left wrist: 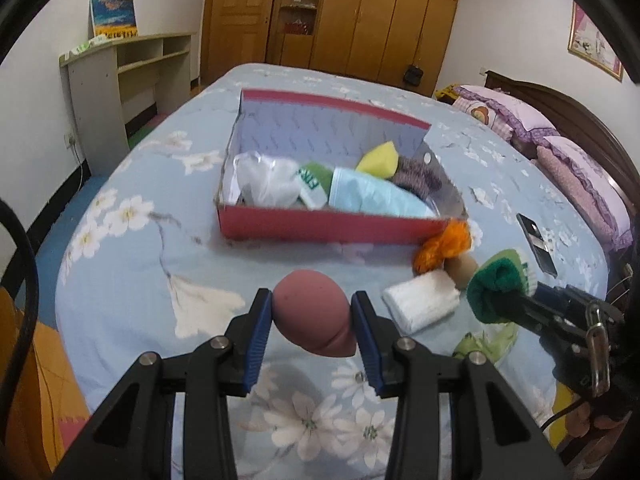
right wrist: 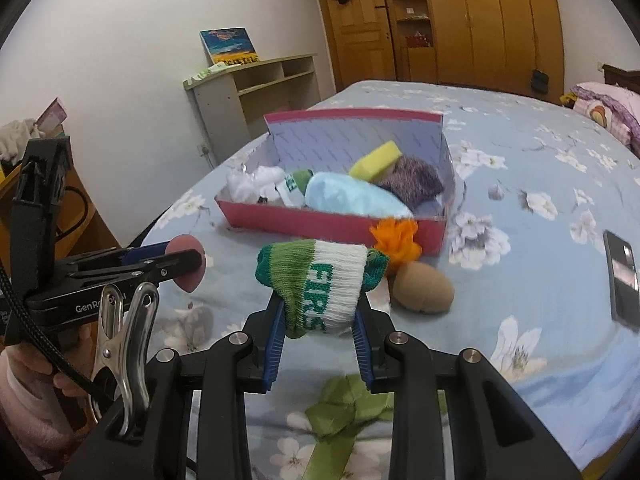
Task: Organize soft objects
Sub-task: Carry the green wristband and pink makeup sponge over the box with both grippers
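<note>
Two makeup sponges [left wrist: 312, 318] [right wrist: 423, 287], two rolled socks [right wrist: 320, 288] [right wrist: 296, 188], one box [right wrist: 332, 222].

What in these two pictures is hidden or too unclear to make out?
- Bottom of the red box: both views, covered by the light blue cloth and the other soft items.
- White folded cloth: right wrist view, hidden behind the green and white sock.
- Sock lettering: right wrist view, cut short by the fold.
- Phone: both views, screen blurred.

A home bedroom: a bed [left wrist: 168, 248] in a blue floral sheet fills the middle, with frilled purple pillows [left wrist: 560, 136] at 2 o'clock, a wooden wardrobe [left wrist: 384, 12] at 12, and a shelf unit [left wrist: 120, 76] at 10.
</note>
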Available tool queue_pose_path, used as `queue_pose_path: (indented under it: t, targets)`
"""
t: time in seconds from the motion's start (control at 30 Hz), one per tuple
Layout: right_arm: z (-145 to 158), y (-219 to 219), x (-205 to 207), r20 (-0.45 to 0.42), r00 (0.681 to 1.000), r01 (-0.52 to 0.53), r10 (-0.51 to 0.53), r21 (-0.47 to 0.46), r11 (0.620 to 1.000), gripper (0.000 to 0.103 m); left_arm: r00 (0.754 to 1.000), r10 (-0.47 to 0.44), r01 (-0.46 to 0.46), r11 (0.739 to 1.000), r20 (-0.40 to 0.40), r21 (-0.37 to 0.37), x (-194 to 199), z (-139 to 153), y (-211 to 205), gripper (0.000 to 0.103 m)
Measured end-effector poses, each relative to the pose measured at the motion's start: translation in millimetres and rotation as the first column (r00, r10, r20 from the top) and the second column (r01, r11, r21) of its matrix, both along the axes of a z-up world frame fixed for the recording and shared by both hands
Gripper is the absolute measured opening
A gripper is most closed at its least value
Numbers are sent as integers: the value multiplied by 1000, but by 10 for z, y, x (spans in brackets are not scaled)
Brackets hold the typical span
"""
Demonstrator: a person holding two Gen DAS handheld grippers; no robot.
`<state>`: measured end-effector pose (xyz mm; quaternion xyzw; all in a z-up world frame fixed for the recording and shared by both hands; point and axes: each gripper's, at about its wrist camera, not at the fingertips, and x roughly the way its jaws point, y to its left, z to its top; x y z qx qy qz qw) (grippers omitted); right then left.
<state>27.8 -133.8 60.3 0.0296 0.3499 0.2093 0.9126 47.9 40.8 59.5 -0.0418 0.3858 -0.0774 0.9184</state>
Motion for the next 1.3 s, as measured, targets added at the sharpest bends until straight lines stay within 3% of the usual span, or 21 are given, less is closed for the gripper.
queue_pose_path:
  t: [0.1,0.3,0.5,1.3]
  targets:
    - [68,-11,89,8,1000,-4,4,1,1000,31,1000,-6,6,1000,19,9,84,83,-18,42]
    - [213,-32,269,36,999,1,-1,1,1000,31,1000,-14,14,999,11,-43,292,185,33,42]
    - [278,-29,482,48,999,5,-6,19,1000,31,1000,1,0,999,25,-34,511,254,50,42]
    - [162,-57,1089,21,999,34,-34,7,999,31,999,-33,33,999,19,25,1129,111,-197,42]
